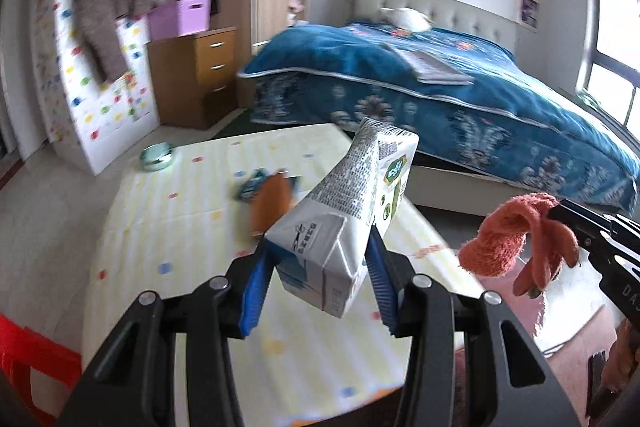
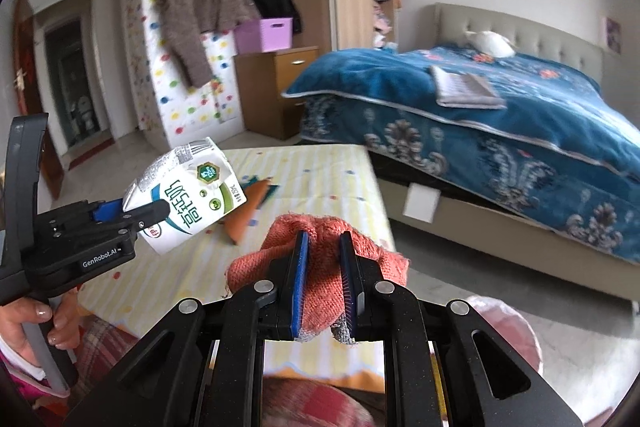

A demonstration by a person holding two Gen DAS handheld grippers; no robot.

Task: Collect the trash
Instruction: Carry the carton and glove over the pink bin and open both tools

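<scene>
My left gripper (image 1: 320, 233) is shut on a white and green milk carton (image 1: 352, 195), held tilted in the air above the yellow striped mat (image 1: 180, 227). From the right wrist view the same carton (image 2: 188, 195) shows in the left gripper (image 2: 140, 211) at the left. My right gripper (image 2: 324, 237) is shut on an orange-red sock (image 2: 280, 243), which bunches over its fingertips. In the left wrist view that sock (image 1: 504, 239) hangs from the right gripper (image 1: 560, 213) at the right edge. An orange piece (image 1: 272, 199) and a teal wrapper (image 1: 250, 187) lie on the mat.
A round green tin (image 1: 158, 155) sits at the mat's far left corner. A bed with a blue cover (image 1: 440, 99) stands beyond the mat, a wooden drawer unit (image 1: 200, 75) to its left. A red stool (image 1: 24, 355) is at lower left. A hand (image 2: 36, 319) holds the left gripper's handle.
</scene>
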